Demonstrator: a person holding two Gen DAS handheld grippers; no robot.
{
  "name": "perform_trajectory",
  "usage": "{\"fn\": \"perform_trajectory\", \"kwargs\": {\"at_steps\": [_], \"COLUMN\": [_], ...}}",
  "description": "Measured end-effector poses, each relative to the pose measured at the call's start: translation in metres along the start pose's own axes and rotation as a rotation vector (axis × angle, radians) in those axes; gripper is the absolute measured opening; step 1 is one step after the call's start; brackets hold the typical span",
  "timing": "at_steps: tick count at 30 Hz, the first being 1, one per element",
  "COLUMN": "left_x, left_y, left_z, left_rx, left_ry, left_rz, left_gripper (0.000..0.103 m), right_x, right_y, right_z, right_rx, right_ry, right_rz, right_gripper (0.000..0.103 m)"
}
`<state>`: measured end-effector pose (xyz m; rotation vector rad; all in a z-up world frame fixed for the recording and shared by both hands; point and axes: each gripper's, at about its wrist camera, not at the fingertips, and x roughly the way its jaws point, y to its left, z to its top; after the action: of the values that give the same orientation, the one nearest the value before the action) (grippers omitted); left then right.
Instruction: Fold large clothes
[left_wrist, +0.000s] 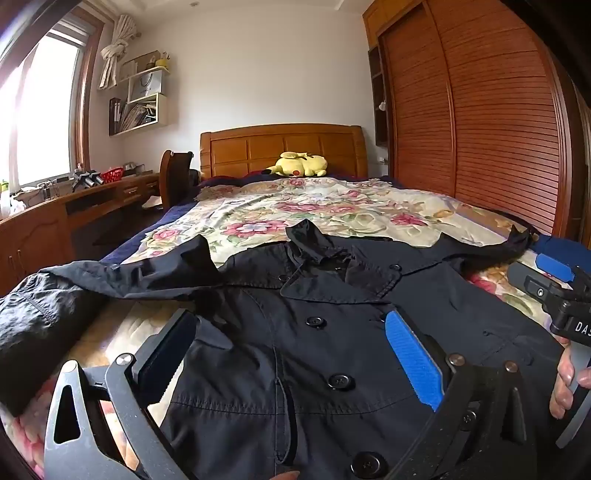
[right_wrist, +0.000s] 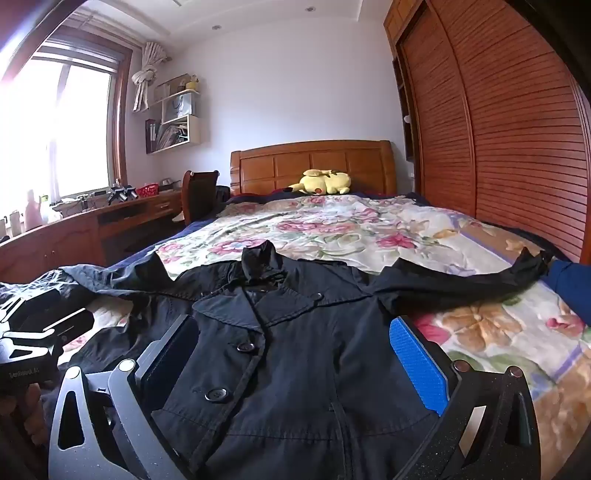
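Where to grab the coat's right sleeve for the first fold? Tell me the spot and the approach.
Judging by its pose, grip the right sleeve near its cuff, which stands up off the quilt. Bring the right gripper in from the wardrobe side, jaws across the sleeve's width. It lies stretched straight out from the coat, so it should swing over the buttoned front.

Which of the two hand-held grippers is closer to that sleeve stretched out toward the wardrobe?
The right hand-held gripper. It hangs open over the coat's wardrobe-side half, just below that sleeve. The left hand-held gripper is open over the coat's window-side front, farther off.
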<state>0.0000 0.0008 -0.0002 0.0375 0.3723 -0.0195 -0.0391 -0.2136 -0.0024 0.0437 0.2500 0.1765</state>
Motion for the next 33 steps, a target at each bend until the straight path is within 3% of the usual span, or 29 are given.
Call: {"fn": "perform_trajectory", "kwargs": {"at_steps": [14,16,33], "left_x": [-0.002,-0.002,-0.002], "left_y": [0.005,0.006,0.004], "left_z": [-0.004,-0.003,0.0], "left_rx": [-0.006,-0.006,-0.014], "left_ry": [0.004,0.003,-0.001], "left_rz": [0.007,0.003,0.01], "left_gripper": [0.103,0.103,0.103], "right_x": [-0.003,0.001,0.002], "right_y": [-0.013,0.0,-0.001], "right_z": [0.007,0.001,0.001], "right_rx": [-0.008,-0.029,-0.028], "right_ry": [0.006,0.004,0.001], "right_rz": [0.002,-0.008,-0.008], "right_gripper": [0.103,0.103,0.103]}}
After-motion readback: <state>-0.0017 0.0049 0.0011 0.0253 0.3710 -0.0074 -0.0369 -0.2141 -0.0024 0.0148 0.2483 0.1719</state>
